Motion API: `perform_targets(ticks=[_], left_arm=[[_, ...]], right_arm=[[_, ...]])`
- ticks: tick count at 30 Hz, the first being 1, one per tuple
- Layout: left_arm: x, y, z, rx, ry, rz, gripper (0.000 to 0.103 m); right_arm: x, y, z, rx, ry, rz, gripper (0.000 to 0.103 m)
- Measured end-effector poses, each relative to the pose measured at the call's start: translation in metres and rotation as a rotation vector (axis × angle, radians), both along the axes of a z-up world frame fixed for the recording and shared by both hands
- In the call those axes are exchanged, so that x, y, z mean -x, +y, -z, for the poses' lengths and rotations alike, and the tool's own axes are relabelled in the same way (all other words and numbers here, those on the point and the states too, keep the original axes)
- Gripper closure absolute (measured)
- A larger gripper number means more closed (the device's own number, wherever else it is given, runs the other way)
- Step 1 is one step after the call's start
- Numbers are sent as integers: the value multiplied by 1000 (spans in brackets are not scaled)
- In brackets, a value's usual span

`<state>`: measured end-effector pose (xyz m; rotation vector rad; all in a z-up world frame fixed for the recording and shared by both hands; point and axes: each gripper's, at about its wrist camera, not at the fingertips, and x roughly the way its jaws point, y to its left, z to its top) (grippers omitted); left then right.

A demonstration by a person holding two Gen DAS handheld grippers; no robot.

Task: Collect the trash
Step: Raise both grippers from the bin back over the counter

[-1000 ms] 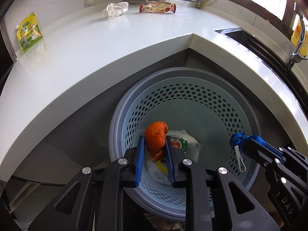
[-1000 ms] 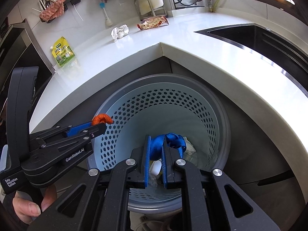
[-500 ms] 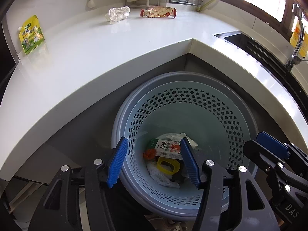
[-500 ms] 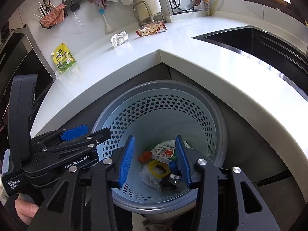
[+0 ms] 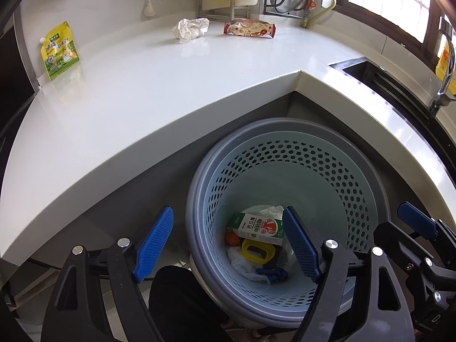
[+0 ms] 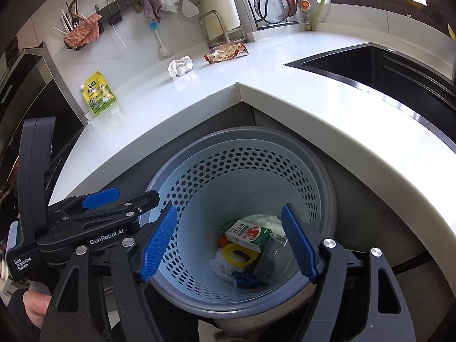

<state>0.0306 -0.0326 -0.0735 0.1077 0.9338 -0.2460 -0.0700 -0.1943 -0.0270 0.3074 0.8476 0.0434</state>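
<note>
We look down on a white L-shaped counter [image 5: 176, 91] in a kitchen corner, a dark sink [image 6: 370, 65] set into its right wing and utensils hung on the wall rail behind. On the counter lie a crumpled paper wad [image 5: 190, 29], a snack wrapper [image 5: 250, 29] just beside it, and a yellow-green pouch [image 5: 59, 50] well apart at the left edge. In the inner corner below stands a perforated blue bin [image 5: 336, 182] holding a carton [image 5: 260, 226], a yellow ring, orange peel and a blue scrap. Our left claw [image 5: 228, 245] and right claw [image 6: 228, 245] hang over it, jaws just opened wide, nothing between them.
</note>
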Motion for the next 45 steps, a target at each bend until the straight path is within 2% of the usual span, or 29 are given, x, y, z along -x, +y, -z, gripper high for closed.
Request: perform_targets(ticks=[8,17,28,31,38,45], left_arm=[[-3,11,-15,2,-49,-28,18],[-23,23,-41,42,-116,-80,17],[-83,34,-78,56,-201,-128,14],[-103,36,-86,65,-217,-140,13],[-148,33,-92,57,-236,-150,10],[-183,31,-92,58,-227,-149,8]], right_arm=[[-4,4,-5,10,-26,5,25],[-31,5,-33,49,-79,-9,25],[-96,-17,-62,94,-153,20,25],[-114,-25,-69,90,-179,39,21],[-156,-37,-79,140,-204,62,17],[-201,-40,-77,159,-182,42,14]])
